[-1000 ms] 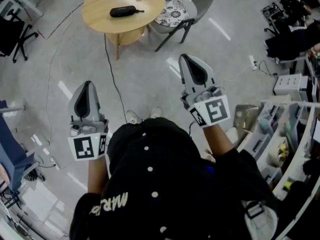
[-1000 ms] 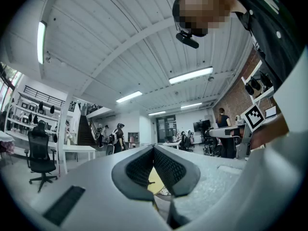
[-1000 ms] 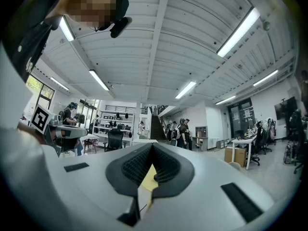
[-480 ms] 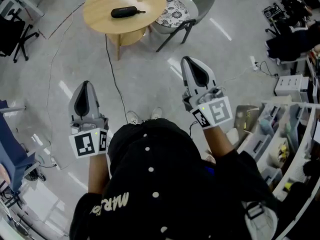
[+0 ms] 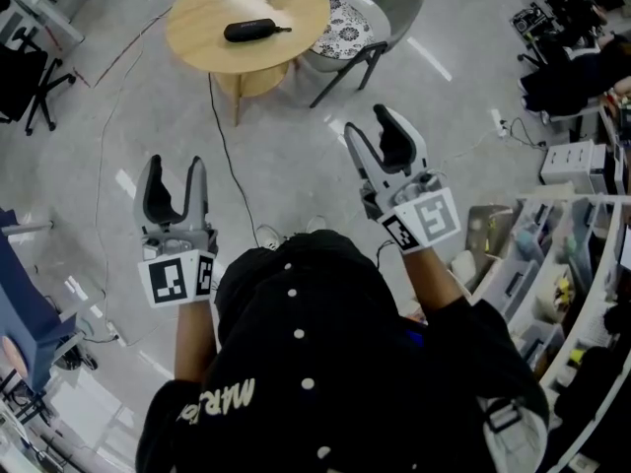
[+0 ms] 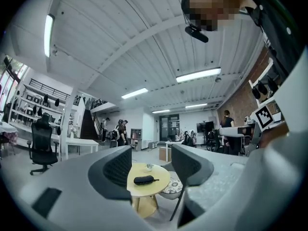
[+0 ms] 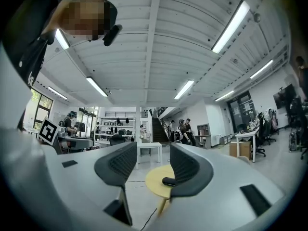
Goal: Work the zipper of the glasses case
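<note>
While the black glasses case lies on the round table at the head view's upper centre, the left gripper and right gripper, lower down and well apart from it, have jaws that have just been opening, now spread wide with nothing between them.

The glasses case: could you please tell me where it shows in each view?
Head view: glasses case near the top, left of centre.
Left gripper view: glasses case low centre, far off.
Right gripper view: glasses case low centre, only its left end showing.
Shared landmark: the round wooden table it lies on.
</note>
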Action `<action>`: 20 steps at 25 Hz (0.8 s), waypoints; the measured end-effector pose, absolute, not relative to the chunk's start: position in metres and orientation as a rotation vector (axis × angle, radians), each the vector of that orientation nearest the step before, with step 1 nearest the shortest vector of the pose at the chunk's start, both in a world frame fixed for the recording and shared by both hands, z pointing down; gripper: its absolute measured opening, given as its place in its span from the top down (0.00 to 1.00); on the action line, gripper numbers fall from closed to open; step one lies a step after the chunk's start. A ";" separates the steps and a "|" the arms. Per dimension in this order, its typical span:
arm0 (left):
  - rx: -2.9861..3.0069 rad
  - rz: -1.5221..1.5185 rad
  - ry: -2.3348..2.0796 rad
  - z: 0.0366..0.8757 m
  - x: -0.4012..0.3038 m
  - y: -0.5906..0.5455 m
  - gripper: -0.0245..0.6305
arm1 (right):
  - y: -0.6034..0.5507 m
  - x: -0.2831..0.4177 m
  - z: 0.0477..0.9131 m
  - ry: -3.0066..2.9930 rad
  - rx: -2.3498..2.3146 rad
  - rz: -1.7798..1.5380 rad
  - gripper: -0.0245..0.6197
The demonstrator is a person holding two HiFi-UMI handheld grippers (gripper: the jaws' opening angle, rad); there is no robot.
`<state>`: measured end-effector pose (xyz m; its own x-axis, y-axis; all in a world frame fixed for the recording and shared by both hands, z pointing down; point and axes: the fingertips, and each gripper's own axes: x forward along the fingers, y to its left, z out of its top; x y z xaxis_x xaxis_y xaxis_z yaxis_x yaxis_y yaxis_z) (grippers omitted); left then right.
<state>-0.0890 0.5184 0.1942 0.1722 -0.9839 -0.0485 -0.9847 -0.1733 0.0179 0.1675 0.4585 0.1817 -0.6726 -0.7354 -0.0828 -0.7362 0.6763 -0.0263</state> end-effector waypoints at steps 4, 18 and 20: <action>-2.418 0.063 1.965 0.196 -0.111 0.521 0.58 | 0.469 0.145 0.184 2.793 -1.261 0.039 0.62; -2.469 0.054 1.915 0.209 -0.133 0.493 0.58 | 0.439 0.129 0.196 2.773 -1.338 0.026 0.64; -2.459 0.050 1.927 0.212 -0.136 0.481 0.58 | 0.423 0.129 0.200 2.771 -1.335 0.014 0.64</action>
<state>-0.1356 0.4807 0.2118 0.2389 -0.9704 -0.0357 -0.9709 -0.2393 0.0067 0.1288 0.4229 0.1997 -0.6215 -0.7809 -0.0627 -0.7815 0.6235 -0.0199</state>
